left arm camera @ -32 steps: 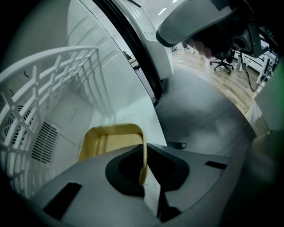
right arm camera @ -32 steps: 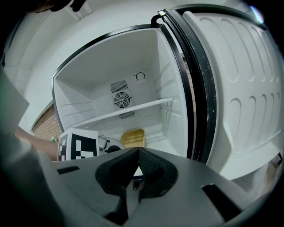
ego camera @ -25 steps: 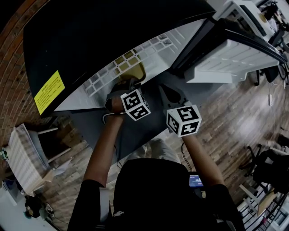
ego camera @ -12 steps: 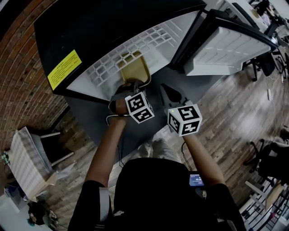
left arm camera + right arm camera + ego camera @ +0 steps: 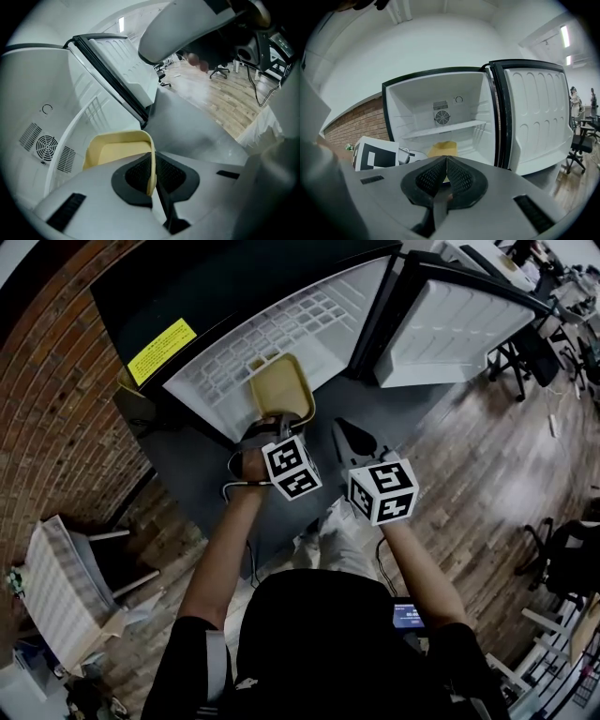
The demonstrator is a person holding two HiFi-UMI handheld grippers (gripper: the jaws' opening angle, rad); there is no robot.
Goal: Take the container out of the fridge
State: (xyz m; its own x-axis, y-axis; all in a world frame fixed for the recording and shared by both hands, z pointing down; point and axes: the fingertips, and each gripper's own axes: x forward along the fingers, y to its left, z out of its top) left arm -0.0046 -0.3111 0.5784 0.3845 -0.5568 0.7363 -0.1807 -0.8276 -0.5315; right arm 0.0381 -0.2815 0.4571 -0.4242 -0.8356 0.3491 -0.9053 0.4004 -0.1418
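The yellow container (image 5: pixel 277 390) (image 5: pixel 115 152) is a shallow tray sticking out over the front lip of the open fridge (image 5: pixel 309 324). My left gripper (image 5: pixel 273 424) (image 5: pixel 152 173) is shut on the tray's near rim, which stands edge-on between the dark pads. In the right gripper view the container (image 5: pixel 443 149) shows low in the fridge (image 5: pixel 440 117), behind the left gripper's marker cube (image 5: pixel 375 158). My right gripper (image 5: pixel 354 439) (image 5: pixel 446 165) hangs to the right of the left one, in front of the fridge. It is shut with nothing between its jaws.
The fridge door (image 5: pixel 450 324) stands open at the right. One white shelf (image 5: pixel 445 128) crosses the inside. A brick wall (image 5: pixel 56 381) runs along the left. A grey mat (image 5: pixel 197 474) lies under the fridge, wood floor (image 5: pixel 487 474) and office chairs (image 5: pixel 572 568) to the right.
The container has slid from deeper on the fridge floor out to its front edge, held by my left gripper. The right gripper has stayed about where it was.
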